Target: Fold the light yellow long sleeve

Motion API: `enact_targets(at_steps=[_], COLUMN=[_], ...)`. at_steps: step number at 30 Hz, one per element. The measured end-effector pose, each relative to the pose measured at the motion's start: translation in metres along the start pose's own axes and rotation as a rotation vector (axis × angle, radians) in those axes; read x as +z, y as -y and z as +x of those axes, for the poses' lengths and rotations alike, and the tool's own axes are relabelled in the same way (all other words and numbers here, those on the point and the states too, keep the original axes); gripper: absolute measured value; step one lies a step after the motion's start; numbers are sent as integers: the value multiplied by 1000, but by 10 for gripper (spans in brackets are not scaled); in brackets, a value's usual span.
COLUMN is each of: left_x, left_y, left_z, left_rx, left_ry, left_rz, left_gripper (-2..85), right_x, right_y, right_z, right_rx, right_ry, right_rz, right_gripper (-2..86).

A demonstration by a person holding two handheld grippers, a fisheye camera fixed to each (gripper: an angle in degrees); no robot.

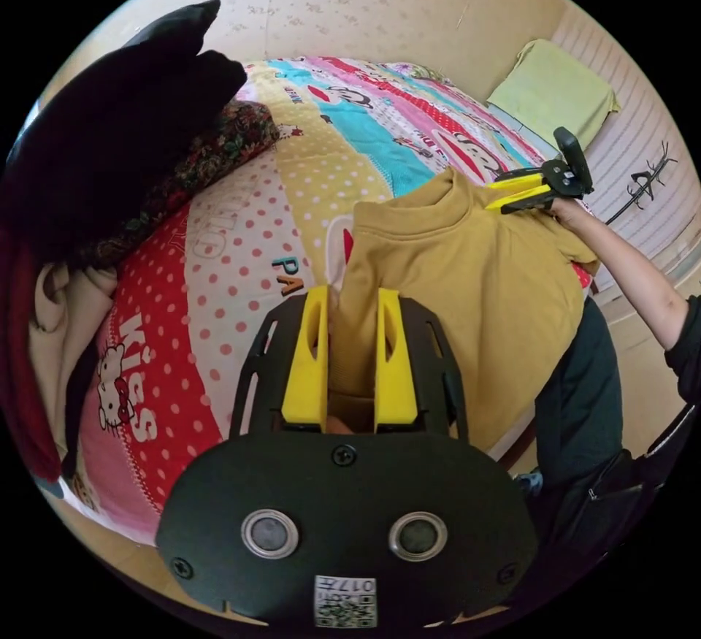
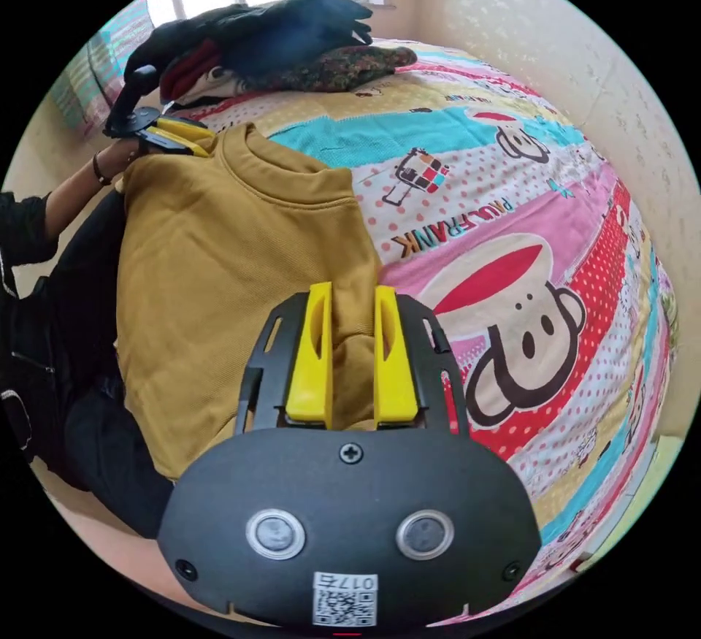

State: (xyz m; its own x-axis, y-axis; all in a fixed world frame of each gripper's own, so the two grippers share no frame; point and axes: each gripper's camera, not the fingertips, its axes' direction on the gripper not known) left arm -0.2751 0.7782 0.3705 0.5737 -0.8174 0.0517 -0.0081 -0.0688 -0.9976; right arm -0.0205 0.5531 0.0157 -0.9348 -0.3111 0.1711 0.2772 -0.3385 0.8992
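The mustard-yellow long sleeve (image 1: 453, 288) is stretched between both grippers at the near edge of the bed, collar up, its body hanging against the person's legs. My left gripper (image 1: 352, 297) is shut on one shoulder, with fabric pinched between the yellow jaws. The right gripper (image 1: 520, 195) grips the other shoulder beside the collar. From the right gripper view, the same shirt (image 2: 219, 259) spreads leftward, my right gripper (image 2: 352, 294) is shut on its shoulder corner, and the left gripper (image 2: 179, 136) holds the far shoulder.
A colourful cartoon-print bedsheet (image 2: 511, 245) covers the bed. A pile of dark clothes (image 2: 277, 33) lies toward the window, also seen as the dark pile (image 1: 109, 135). A folded light-green cloth (image 1: 555, 87) rests at the bed's far end. The person's dark trousers (image 1: 584, 376) stand against the bed edge.
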Motion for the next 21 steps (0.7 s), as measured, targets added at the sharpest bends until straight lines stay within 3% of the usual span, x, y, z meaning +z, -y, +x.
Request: enact_targets(at_steps=[3, 7, 11, 14, 19, 21], left_x=[-19, -58, -142, -221, -325, -374], left_y=[-13, -45, -93, -127, -175, -202], left_z=[23, 41, 58, 93, 170, 201], left_rx=[-22, -47, -113, -105, -66, -74], left_ry=[28, 55, 10, 86, 212, 228], left_rz=[-15, 52, 284, 474, 712, 870], left_gripper=[41, 21, 14, 11, 9, 8], right_x=[-21, -97, -188, -264, -367, -405], right_y=[-1, -37, -92, -134, -188, -212], right_z=[-41, -86, -132, -186, -288, -309], right_rx=[-18, 54, 161, 183, 238, 280], right_ry=[-178, -296, -333, -381, -672, -694], right_rz=[-45, 126, 365, 521, 661, 768], right_gripper=[49, 40, 35, 32, 30, 30])
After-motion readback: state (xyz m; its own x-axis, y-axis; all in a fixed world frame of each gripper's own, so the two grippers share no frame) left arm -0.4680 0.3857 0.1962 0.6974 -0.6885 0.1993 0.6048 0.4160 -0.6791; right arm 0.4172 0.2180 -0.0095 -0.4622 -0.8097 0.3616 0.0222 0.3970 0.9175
